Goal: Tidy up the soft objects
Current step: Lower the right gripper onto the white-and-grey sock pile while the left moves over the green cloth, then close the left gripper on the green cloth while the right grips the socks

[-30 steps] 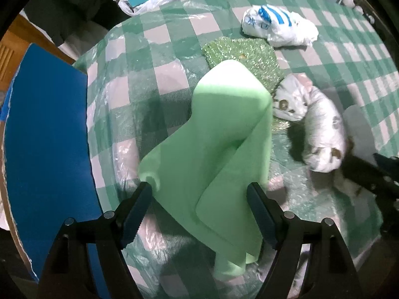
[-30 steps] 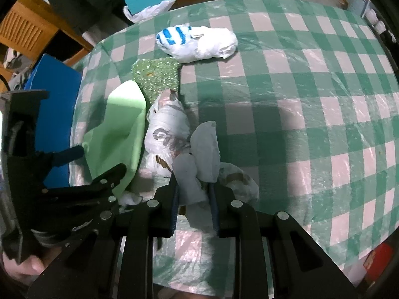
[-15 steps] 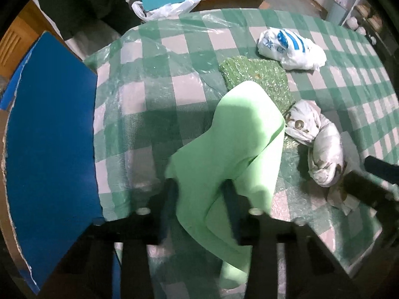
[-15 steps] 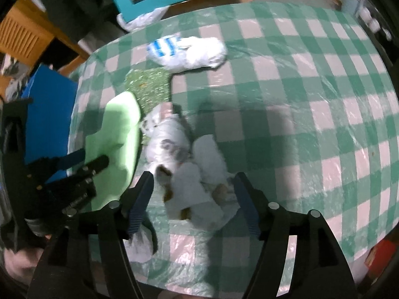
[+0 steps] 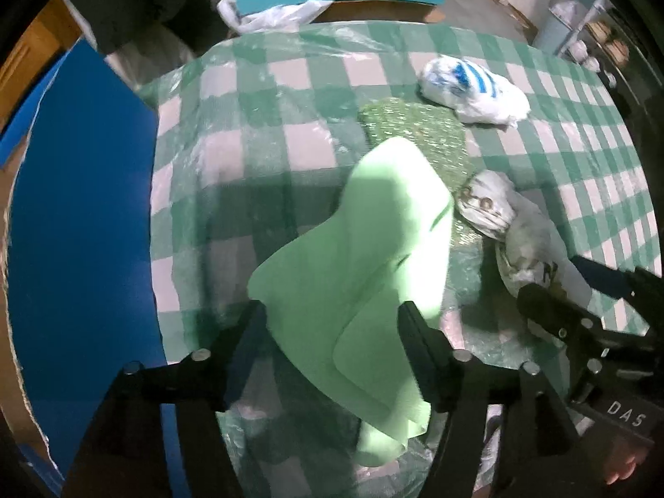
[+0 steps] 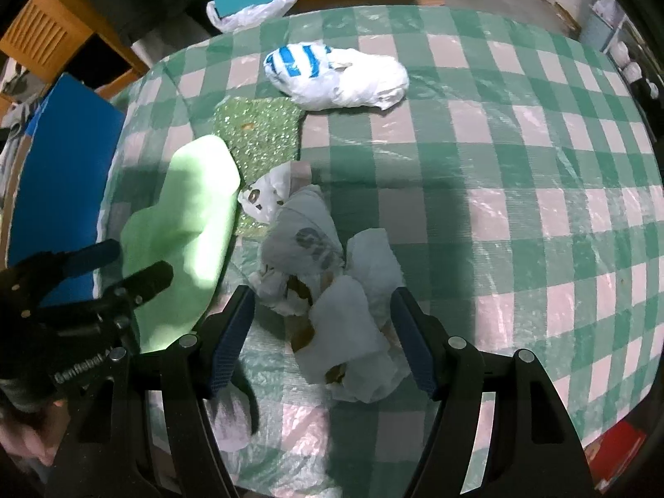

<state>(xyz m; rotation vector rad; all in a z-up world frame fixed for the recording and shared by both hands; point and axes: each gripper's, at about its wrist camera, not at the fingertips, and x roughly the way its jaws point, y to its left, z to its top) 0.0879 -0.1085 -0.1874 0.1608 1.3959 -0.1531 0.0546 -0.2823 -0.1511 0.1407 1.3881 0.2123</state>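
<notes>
My light green cloth [image 5: 365, 274] lies folded on the checked tablecloth [image 5: 257, 133], its far end overlapping the glittery green mat [image 5: 415, 133]. My left gripper [image 5: 330, 328] straddles its near end, spread wide. Right of the cloth, my right gripper [image 6: 321, 315] gapes around the crumpled white bags [image 6: 344, 315].

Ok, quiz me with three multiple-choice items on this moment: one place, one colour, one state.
1. The sparkly green mat lies:
A. under the blue-striped bag
B. beyond the light green cloth
C. off the table

2. The stripes on the far white bag are:
A. red
B. blue
C. black

3. The right gripper is:
A. open around the crumpled white bags
B. shut on them
C. lifting the cloth

Answers: 1 B, the mat shows past the light green cloth. 2 B, blue bands at one end. 3 A, its fingers stand wide apart beside the crumpled white bags.
</notes>
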